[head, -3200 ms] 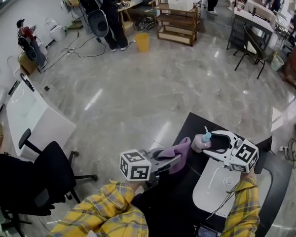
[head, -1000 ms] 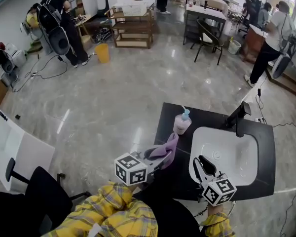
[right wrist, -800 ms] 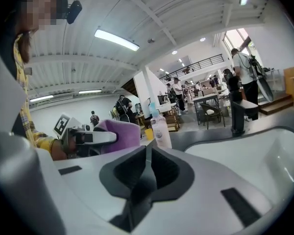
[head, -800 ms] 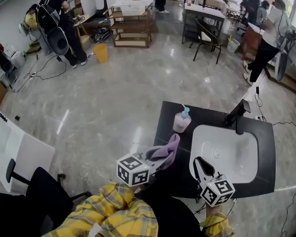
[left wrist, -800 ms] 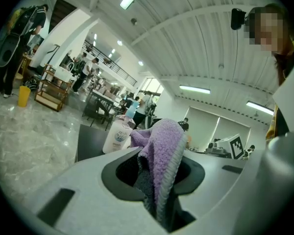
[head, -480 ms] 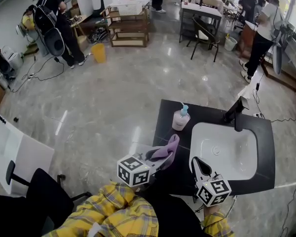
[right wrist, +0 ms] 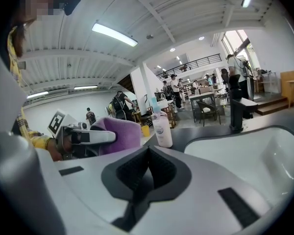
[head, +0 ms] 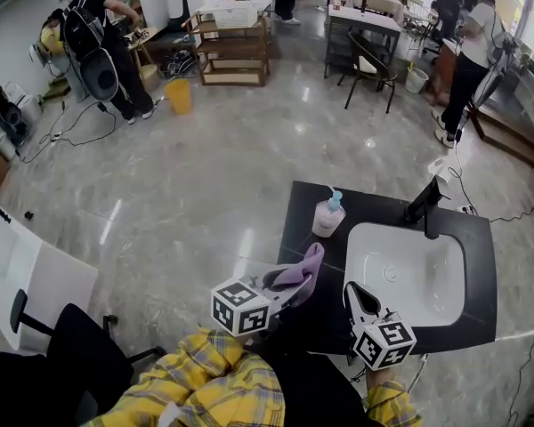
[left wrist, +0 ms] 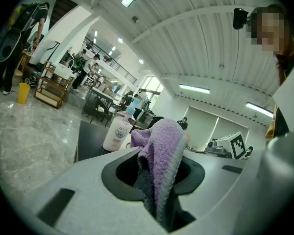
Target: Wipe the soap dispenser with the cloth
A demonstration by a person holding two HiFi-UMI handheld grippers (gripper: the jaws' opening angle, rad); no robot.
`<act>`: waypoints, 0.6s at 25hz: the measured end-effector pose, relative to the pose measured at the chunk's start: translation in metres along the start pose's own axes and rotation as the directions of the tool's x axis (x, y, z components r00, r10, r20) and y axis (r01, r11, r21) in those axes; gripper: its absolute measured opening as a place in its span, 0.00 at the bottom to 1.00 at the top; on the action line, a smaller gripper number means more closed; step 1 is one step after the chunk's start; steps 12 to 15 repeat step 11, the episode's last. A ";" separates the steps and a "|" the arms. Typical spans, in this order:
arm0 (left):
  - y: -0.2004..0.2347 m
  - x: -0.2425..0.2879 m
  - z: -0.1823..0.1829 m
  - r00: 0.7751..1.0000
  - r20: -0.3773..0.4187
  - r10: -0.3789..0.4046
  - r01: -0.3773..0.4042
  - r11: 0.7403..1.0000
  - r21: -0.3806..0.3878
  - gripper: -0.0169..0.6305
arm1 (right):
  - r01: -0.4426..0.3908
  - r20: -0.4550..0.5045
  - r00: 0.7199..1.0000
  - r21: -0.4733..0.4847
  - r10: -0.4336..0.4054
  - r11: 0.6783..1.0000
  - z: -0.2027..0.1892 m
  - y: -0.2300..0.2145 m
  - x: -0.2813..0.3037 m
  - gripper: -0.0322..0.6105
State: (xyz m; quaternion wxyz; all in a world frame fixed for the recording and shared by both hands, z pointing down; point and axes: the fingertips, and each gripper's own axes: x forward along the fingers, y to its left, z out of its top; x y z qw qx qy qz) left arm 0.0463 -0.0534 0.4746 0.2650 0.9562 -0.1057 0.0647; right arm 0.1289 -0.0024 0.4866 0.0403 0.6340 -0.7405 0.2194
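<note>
Desk [head: 303, 205] is black with a white sink [head: 427, 278] sunk into it, glossy grey workshop floor all round. Nearest: left gripper [head: 289, 285], fingers clamped on the purple cloth [head: 304, 265]. The left gripper view shows it pinched at a fold, with the loose end bunched up above the fingers. Right gripper [head: 353, 294] hangs over the near rim of the sink, fingers fully closed, nothing between them. Further out: the soap dispenser [head: 327, 218] stands upright near the desk's far left corner, just left of the sink. It's beyond the cloth, clear of both grippers, touching neither. From the left gripper it sits ahead and a little left of the cloth; from the right gripper, ahead and left of centre. Handling guess: smooth plastic pump bottle, light, fairly stiff, slick surface. A one-sided push with the cloth will likely slide or tip it. I'd open the right fingers and steady it round the lower body, staying off the blue pump head, since pressing that probably squirts soap. Cloth is soft and should wrap the curve fine, so wipe with the bunched end. Behind it: black faucet [head: 424, 210] at the sink's back edge. Far off: wooden shelving [head: 236, 60], a yellow bin [head: 179, 96], people standing about.
</note>
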 end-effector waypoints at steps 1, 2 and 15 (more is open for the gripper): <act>0.000 -0.001 0.000 1.000 0.000 0.001 -0.001 1.000 -0.002 0.16 | -0.001 -0.003 1.000 -0.005 0.001 1.000 0.000 0.001 0.001 0.06; 0.001 -0.001 -0.001 1.000 0.001 0.002 -0.002 1.000 -0.005 0.16 | -0.003 -0.006 1.000 -0.013 0.003 1.000 0.000 0.001 0.002 0.06; -0.001 -0.002 0.002 1.000 0.011 -0.011 0.011 1.000 -0.004 0.16 | -0.024 -0.008 1.000 -0.042 0.024 0.999 0.004 0.005 0.007 0.06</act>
